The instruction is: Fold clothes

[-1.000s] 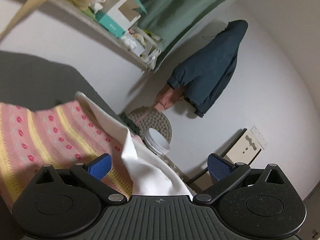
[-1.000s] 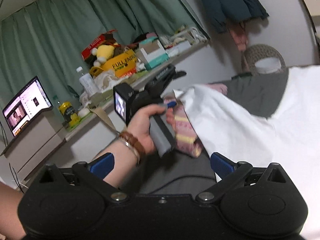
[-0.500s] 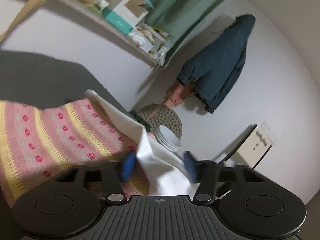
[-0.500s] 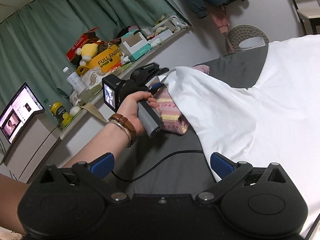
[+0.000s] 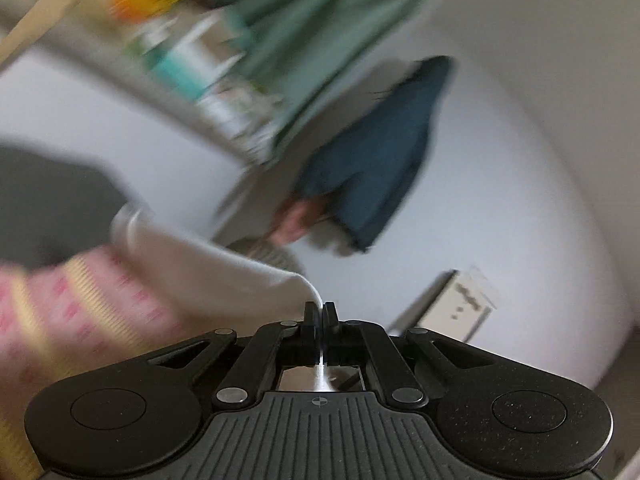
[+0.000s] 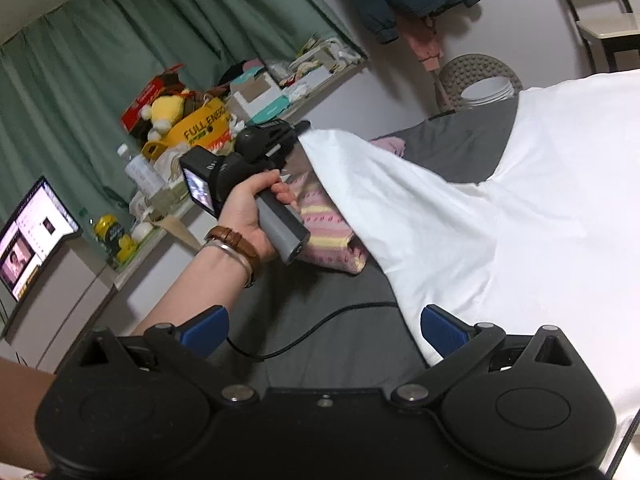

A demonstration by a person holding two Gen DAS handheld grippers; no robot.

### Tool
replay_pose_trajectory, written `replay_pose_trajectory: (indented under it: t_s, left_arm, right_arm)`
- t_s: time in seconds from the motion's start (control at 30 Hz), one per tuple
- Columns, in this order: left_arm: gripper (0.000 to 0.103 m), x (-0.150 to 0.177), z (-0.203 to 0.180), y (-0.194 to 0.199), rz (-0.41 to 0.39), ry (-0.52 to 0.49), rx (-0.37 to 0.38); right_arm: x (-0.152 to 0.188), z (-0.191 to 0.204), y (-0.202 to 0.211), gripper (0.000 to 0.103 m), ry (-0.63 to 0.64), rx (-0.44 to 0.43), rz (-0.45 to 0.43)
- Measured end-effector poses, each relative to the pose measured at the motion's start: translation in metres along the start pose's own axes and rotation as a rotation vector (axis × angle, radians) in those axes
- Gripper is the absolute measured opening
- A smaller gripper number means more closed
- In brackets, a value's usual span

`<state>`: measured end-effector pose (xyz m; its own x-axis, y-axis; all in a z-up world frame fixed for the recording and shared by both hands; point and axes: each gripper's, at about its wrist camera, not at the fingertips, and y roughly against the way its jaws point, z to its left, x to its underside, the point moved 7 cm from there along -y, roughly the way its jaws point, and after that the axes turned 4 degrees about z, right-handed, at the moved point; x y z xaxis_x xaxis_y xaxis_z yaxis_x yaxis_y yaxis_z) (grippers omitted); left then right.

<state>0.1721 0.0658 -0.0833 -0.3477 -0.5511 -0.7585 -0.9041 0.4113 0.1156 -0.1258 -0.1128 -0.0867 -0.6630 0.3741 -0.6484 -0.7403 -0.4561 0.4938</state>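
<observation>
the white garment (image 6: 500, 208) lay spread over the dark grey bed surface (image 6: 460, 144), one corner drawn up off it toward the left gripper (image 5: 320, 312). a second before, that gripper's fingers stood wide apart with the white edge between them; half a second before they were narrowing; now they were clenched together on the corner of the cloth, and the edge rose with them into a raised ridge. the blur in the left wrist view suggested the gripper was moving, so the first fold had probably begun: corner caught, cloth ready to be carried over. the right gripper (image 6: 324, 322) was released, its blue pads spread wide and holding nothing, hovering just beside the near hem. by count: one white garment, one pink and yellow striped knit (image 6: 324, 232) partly under the lifted cloth, two grippers, one hand (image 6: 244, 216) in view on the left handle, one dark jacket (image 5: 372, 160) hanging on the wall.
</observation>
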Motion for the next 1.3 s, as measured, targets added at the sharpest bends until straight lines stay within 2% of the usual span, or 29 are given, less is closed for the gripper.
replay_pose_trajectory:
  t_s: [0.1,0.17,0.27,0.33,0.4,0.47,0.57,0.63,0.7,0.77,0.83,0.87,0.9,0.93,0.97,1.0,1.03,1.07,1.13,1.2,1.3]
  left_arm:
    - [0.0,-0.003,-0.052,0.006,-0.012,-0.109,0.141]
    - [0.0,0.006,-0.103,0.014,0.001,-0.223,0.255]
    - [0.0,0.045,-0.181,0.027,0.087,-0.378,0.43]
    - [0.0,0.089,-0.218,0.029,0.193,-0.468,0.481]
    - [0.0,0.15,-0.242,0.024,0.342,-0.546,0.497]
    - [0.0,0.218,-0.251,0.019,0.5,-0.636,0.483]
    - [0.0,0.294,-0.249,0.02,0.643,-0.778,0.435]
    - [0.001,0.322,-0.249,0.024,0.691,-0.872,0.42]
    - [0.001,0.335,-0.252,0.033,0.678,-0.963,0.408]
    - [0.001,0.336,-0.253,0.043,0.674,-1.016,0.4]
    - [0.002,0.33,-0.253,0.052,0.674,-1.027,0.4]
    - [0.008,0.328,-0.254,0.057,0.691,-1.035,0.4]
    - [0.017,0.326,-0.252,0.06,0.706,-1.043,0.396]
    - [0.032,0.323,-0.25,0.064,0.72,-1.053,0.391]
    - [0.041,0.322,-0.246,0.07,0.728,-1.069,0.375]
    - [0.055,0.32,-0.243,0.074,0.732,-1.081,0.359]
    - [0.061,0.317,-0.243,0.08,0.741,-1.09,0.354]
    - [0.061,0.313,-0.242,0.082,0.754,-1.1,0.353]
    - [0.061,0.298,-0.24,0.086,0.756,-1.124,0.343]
    - [0.062,0.276,-0.233,0.088,0.758,-1.191,0.334]
    - [0.062,0.243,-0.21,0.087,0.7,-1.364,0.309]
  right_arm:
    - [-0.006,-0.003,0.017,0.103,0.013,0.026,-0.041]
    - [-0.016,-0.009,0.039,0.103,0.031,0.069,-0.115]
    - [-0.037,-0.032,0.082,0.103,0.043,0.18,-0.261]
    - [-0.051,-0.057,0.111,0.103,0.0,0.244,-0.31]
    - [-0.059,-0.084,0.131,0.103,-0.06,0.297,-0.327]
    - [-0.062,-0.107,0.142,0.103,-0.122,0.33,-0.308]
    - [-0.064,-0.137,0.142,0.103,-0.174,0.386,-0.269]
    - [-0.068,-0.152,0.132,0.103,-0.19,0.401,-0.234]
    - [-0.075,-0.169,0.119,0.103,-0.229,0.391,-0.2]
    - [-0.083,-0.186,0.105,0.103,-0.285,0.37,-0.179]
    - [-0.094,-0.202,0.087,0.1,-0.316,0.33,-0.157]
    - [-0.097,-0.207,0.079,0.097,-0.3,0.342,-0.133]
    - [-0.102,-0.207,0.07,0.091,-0.244,0.369,-0.101]
    - [-0.105,-0.202,0.062,0.089,-0.163,0.388,-0.074]
    - [-0.107,-0.193,0.055,0.087,-0.08,0.396,-0.055]
    - [-0.109,-0.181,0.045,0.085,0.017,0.403,-0.03]
    - [-0.108,-0.169,0.034,0.085,0.124,0.41,0.0]
    - [-0.107,-0.157,0.023,0.083,0.231,0.424,0.029]
    - [-0.099,-0.137,-0.001,0.071,0.445,0.467,0.091]
    - [-0.091,-0.123,-0.028,0.063,0.635,0.52,0.165]
    - [-0.078,-0.12,-0.056,0.054,0.796,0.612,0.244]
